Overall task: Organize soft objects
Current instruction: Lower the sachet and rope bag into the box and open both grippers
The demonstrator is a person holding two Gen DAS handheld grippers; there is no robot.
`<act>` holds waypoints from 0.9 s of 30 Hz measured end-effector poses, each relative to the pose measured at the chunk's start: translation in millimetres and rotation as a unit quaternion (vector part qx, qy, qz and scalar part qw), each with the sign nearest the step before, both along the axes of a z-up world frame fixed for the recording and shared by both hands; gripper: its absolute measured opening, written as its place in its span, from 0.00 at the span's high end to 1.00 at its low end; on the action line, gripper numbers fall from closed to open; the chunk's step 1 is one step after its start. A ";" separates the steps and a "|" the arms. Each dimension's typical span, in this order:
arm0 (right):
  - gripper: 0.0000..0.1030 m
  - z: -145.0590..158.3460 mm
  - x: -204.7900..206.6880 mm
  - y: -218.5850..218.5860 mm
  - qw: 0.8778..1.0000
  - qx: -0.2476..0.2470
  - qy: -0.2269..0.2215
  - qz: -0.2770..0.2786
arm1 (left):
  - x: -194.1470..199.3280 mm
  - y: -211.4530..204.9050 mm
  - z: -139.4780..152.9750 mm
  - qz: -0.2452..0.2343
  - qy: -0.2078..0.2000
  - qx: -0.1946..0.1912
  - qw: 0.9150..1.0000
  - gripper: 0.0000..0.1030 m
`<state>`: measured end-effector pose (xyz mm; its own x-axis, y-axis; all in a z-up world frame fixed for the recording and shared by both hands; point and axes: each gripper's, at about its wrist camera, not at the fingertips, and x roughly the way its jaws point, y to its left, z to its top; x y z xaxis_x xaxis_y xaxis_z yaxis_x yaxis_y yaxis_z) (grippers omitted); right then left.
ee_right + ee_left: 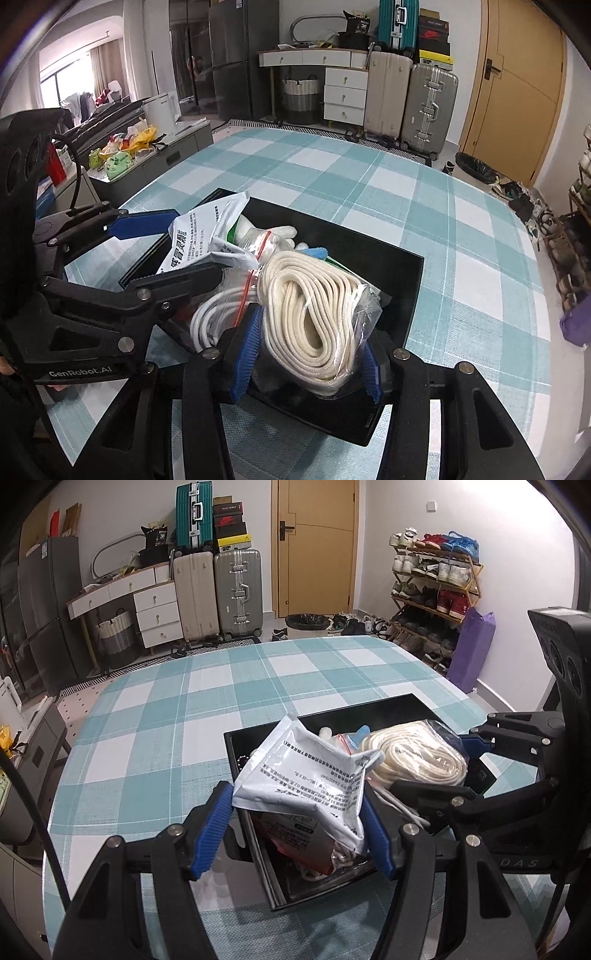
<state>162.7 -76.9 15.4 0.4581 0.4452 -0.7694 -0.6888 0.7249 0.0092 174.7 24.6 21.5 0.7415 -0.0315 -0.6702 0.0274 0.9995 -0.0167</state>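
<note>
A black tray (388, 712) (369, 251) sits on the teal-and-white checked tablecloth (221, 686). My left gripper (295, 812) (173, 251) is shut on a white printed pouch (306, 771) (199, 232), held tilted over the tray's near-left part. My right gripper (312, 332) (454, 766) has its blue pads against both sides of a clear bag of coiled cream rope (310, 306) (417, 753), which rests low in the tray. A coiled white cable (210, 321), white gloves (280, 232) and a red-printed packet (295, 834) also lie in the tray.
The tablecloth stretches bare beyond the tray. Suitcases (236, 590), a white drawer unit (155, 613) and a wooden door (317, 546) stand behind. A shoe rack (432, 590) is at the right, and a low cabinet with toys (129, 155) stands off the table's left.
</note>
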 end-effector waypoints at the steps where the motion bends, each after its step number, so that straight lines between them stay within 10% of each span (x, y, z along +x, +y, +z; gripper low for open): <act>1: 0.51 0.1 0.3 0.0 1.000 0.000 -0.001 0.000 | -0.1 -0.3 -0.3 0.000 0.000 0.002 1.000 0.36; 11: 0.18 19.6 -10.8 -17.5 0.998 0.020 -0.065 0.007 | -9.2 -4.5 3.5 -0.016 -0.013 0.003 1.000 0.30; 27: 0.01 37.9 -41.5 -54.1 0.991 0.092 -0.091 -0.026 | -44.5 1.3 20.9 -0.018 -0.038 -0.043 0.998 0.00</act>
